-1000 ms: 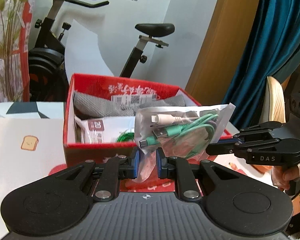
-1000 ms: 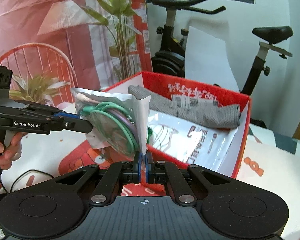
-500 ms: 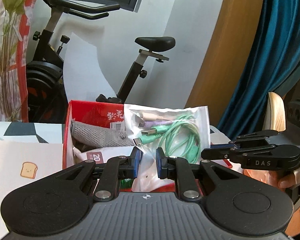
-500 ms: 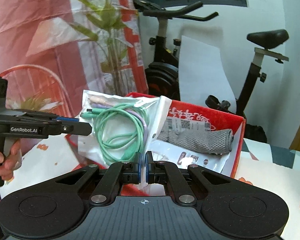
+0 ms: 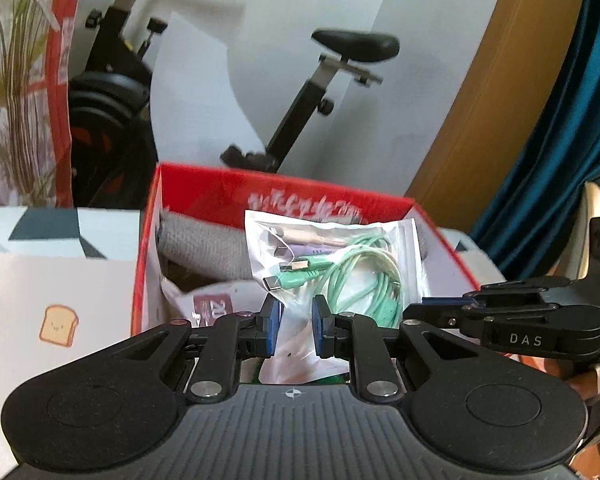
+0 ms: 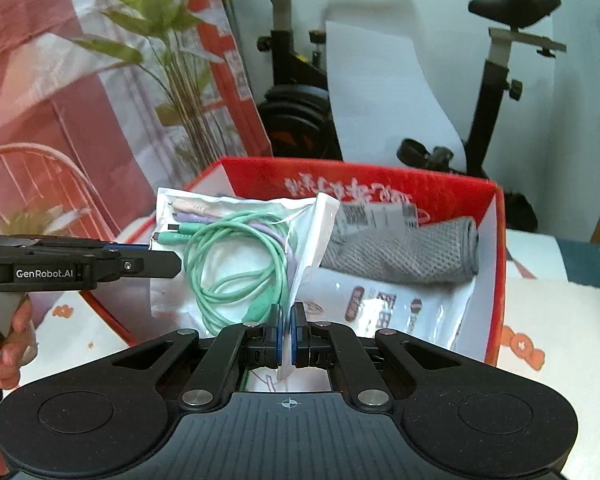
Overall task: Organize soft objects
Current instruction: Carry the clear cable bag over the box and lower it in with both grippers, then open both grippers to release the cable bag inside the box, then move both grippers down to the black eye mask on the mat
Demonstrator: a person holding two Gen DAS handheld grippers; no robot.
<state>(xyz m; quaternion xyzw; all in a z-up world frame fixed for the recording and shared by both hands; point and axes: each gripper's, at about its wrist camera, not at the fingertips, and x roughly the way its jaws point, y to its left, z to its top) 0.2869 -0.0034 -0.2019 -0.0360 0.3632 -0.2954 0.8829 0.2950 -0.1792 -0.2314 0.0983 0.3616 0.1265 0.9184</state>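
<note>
"GenRobot.AI" on left gripper (image 6: 172, 264), "DAS" on right gripper (image 5: 414, 312). Both clamped on one cable bag (image 6: 228, 256) above red box (image 6: 496, 280). Three cables inside: green, purple, beige.

The clear cable bag (image 6: 236, 264) hides the left part of the red box (image 6: 496, 264) interior. The white printing on the box's far wall (image 5: 304, 204) is blurred. The exercise bike (image 5: 112, 92) handlebars are cut off at the top edge.
</note>
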